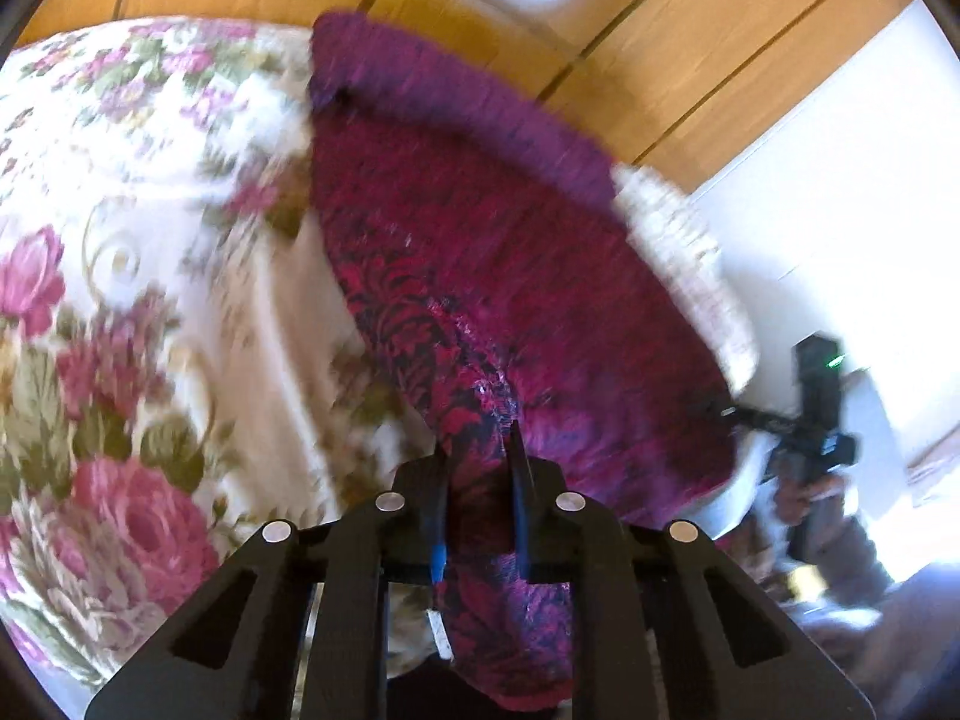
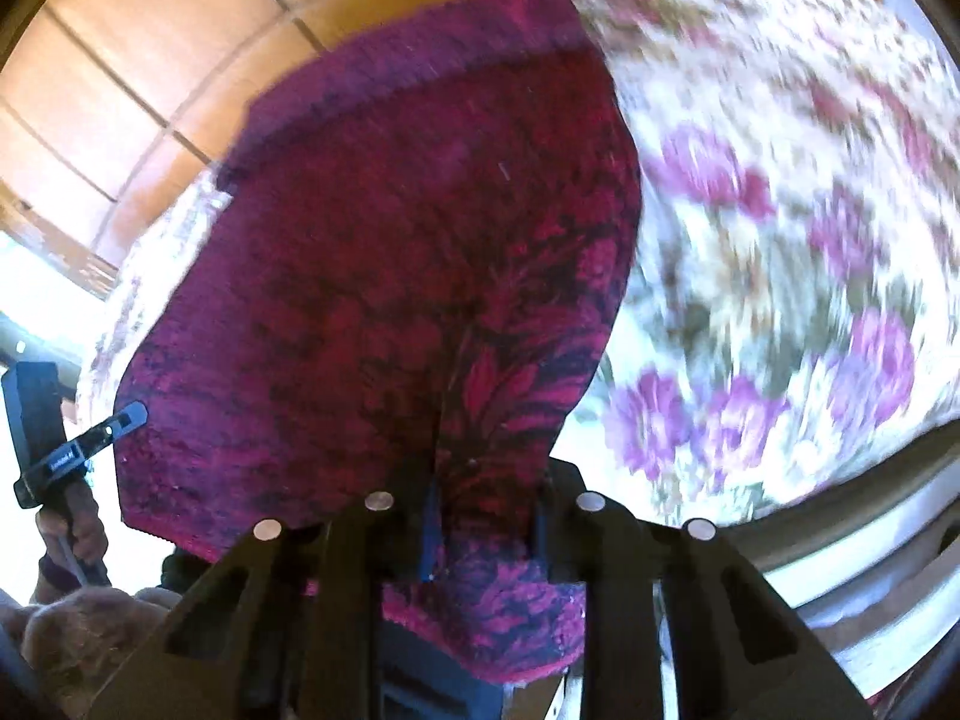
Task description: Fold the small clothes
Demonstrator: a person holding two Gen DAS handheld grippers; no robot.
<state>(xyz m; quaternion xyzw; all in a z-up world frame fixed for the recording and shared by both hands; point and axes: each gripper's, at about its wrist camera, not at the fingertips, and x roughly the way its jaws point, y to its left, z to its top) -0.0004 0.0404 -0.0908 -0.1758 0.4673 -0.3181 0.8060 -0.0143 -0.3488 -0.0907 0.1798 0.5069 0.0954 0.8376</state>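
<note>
Both hand-held grippers are pinched onto one magenta towel (image 1: 480,276) with a dark leaf pattern. Left hand-held gripper (image 1: 480,450) has a bunched corner squeezed between its nearly closed fingers; right hand-held gripper (image 2: 486,492) clamps another corner likewise. Ahead of both, the cloth stretches out over a floral bedspread (image 1: 120,240). Small white lettering on the left hand-held gripper, seen from the right wrist, is too blurred to read.
</note>
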